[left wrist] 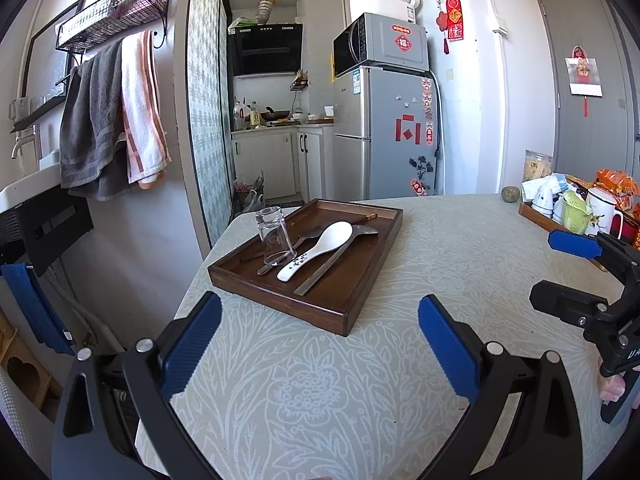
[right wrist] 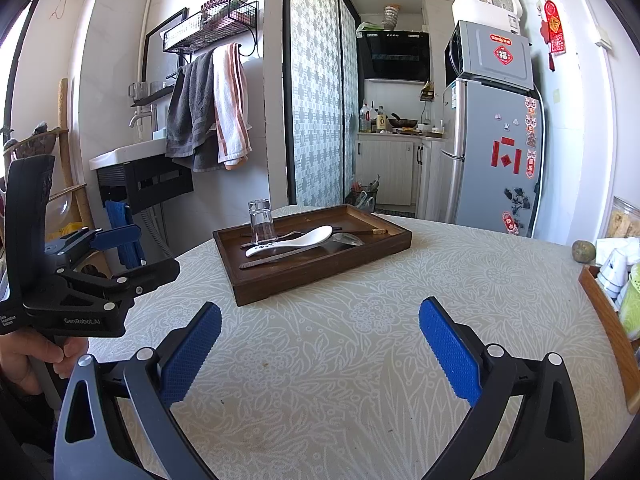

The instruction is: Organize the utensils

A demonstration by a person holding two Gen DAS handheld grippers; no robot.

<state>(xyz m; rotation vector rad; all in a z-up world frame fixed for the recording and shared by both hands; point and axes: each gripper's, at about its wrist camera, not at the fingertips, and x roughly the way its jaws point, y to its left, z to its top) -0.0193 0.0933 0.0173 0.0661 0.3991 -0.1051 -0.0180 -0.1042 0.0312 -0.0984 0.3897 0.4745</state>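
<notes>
Glossy white ceramic spoon [left wrist: 320, 249] lies across flat, seemingly metal utensils [left wrist: 335, 261].

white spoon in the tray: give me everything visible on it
The white spoon looks like glazed ceramic, soup-spoon style: a deep oval bowl and a short flat handle with small dark markings near the end. It lies bowl-up and unbroken in the wooden tray, slanted, bowl toward the far side. It rests across the metal utensils beneath it, handle end close beside the base of the clear glass. Neither claw touches it.
</notes>
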